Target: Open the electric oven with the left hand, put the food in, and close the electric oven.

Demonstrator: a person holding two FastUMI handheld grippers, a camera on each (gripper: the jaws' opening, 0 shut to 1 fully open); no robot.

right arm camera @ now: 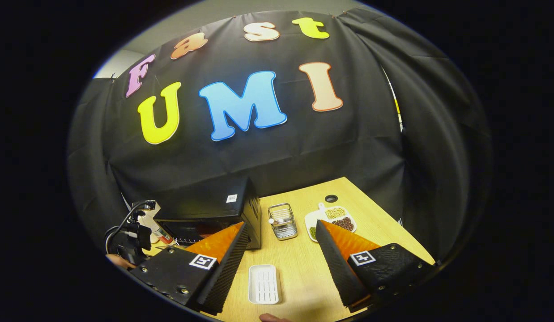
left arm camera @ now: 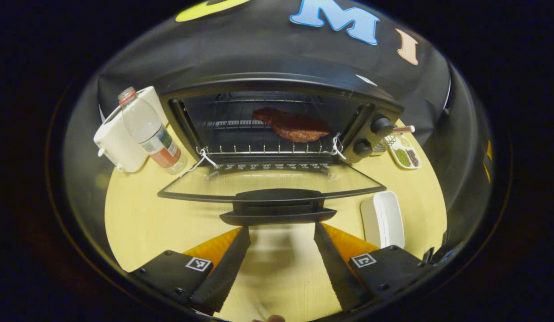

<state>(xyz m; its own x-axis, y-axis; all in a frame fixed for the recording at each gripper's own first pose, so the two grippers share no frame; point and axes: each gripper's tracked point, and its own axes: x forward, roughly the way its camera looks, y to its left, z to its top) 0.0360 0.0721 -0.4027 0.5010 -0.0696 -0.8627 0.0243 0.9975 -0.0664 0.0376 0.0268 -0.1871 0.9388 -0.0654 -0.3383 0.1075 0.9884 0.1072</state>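
Both tools gape, empty: left tool (left arm camera: 281,232), right tool (right arm camera: 281,243); glass oven door (left arm camera: 272,181) down; ridged meat slab (left arm camera: 291,124) on wire rack.

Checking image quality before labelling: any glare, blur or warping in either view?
Left gripper view: sharp; fisheye bows the open oven door, whose glass lets the table show through, and the oven cavity is dim around the food. Right gripper view: evenly lit, edges curved, white tray crisp.

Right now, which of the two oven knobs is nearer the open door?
The lower knob; it sits below the upper knob, closer to the lowered door of the oven.
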